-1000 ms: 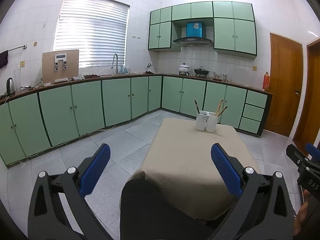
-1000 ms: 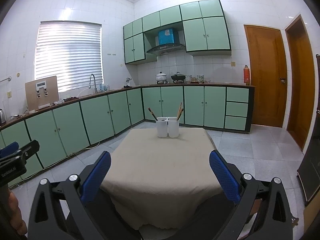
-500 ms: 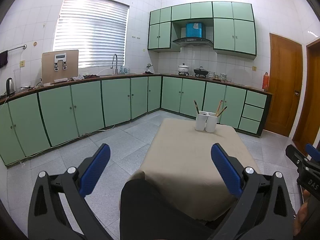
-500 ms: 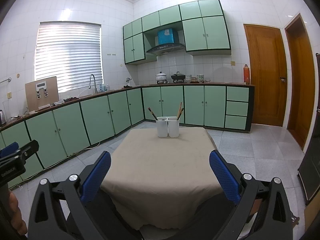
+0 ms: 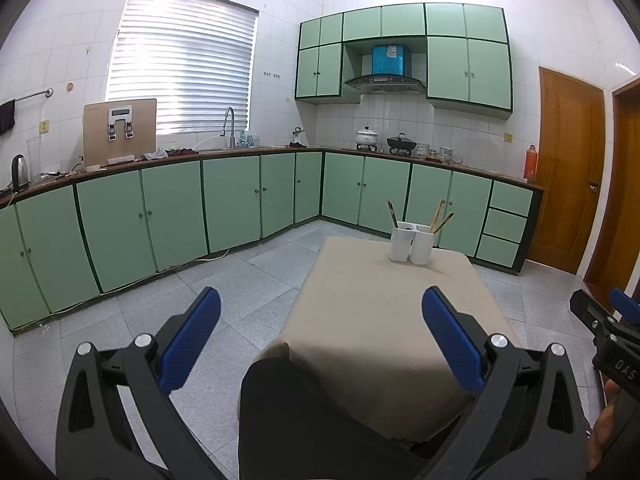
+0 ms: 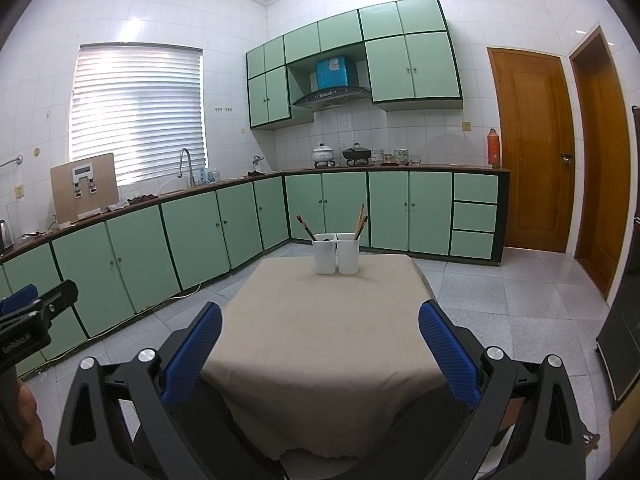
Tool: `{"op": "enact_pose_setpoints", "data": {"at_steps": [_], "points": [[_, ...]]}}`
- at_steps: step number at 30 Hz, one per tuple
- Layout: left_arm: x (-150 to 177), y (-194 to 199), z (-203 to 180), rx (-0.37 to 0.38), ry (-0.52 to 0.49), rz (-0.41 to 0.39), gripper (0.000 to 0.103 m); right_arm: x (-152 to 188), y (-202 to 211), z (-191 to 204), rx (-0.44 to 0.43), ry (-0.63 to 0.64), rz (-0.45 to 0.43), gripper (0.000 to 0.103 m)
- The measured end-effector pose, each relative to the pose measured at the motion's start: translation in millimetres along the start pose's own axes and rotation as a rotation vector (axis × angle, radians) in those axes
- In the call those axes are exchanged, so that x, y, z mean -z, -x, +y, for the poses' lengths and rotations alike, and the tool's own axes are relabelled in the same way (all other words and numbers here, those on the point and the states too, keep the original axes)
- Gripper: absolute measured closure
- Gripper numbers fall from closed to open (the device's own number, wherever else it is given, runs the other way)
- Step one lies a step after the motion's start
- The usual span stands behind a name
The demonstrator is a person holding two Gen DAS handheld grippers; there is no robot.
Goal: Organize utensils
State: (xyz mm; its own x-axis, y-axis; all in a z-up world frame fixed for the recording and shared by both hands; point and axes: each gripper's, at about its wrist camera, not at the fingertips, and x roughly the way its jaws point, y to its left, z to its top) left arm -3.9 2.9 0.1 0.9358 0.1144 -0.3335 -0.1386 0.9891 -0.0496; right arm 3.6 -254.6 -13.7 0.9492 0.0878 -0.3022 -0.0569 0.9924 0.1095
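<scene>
A white two-compartment utensil holder (image 5: 412, 245) (image 6: 336, 253) stands at the far end of a table covered in beige cloth (image 5: 384, 320) (image 6: 332, 328). A dark utensil (image 6: 306, 228) leans out of its left compartment and wooden chopsticks (image 6: 360, 222) out of its right one. My left gripper (image 5: 320, 320) is open and empty, held before the table's near left corner. My right gripper (image 6: 320, 332) is open and empty over the table's near edge. Each gripper shows at the edge of the other's view.
Green cabinets (image 6: 192, 232) with a counter run along the left and back walls. A sink tap (image 5: 229, 126), a kettle (image 5: 19, 170) and pots (image 6: 340, 154) stand on the counter. Wooden doors (image 6: 532, 148) are at the right. The floor is grey tile.
Both views have shifted very slightly; the grippers stay open and nothing on the table has moved.
</scene>
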Motion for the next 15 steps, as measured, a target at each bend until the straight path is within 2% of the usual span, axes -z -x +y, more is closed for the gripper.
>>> {"op": "enact_pose_setpoints", "data": {"at_steps": [15], "points": [[-0.4, -0.7, -1.8, 0.004, 0.002, -0.002, 0.005, -3.5, 1.3, -1.9, 0.0, -0.003, -0.005, 0.006]]}}
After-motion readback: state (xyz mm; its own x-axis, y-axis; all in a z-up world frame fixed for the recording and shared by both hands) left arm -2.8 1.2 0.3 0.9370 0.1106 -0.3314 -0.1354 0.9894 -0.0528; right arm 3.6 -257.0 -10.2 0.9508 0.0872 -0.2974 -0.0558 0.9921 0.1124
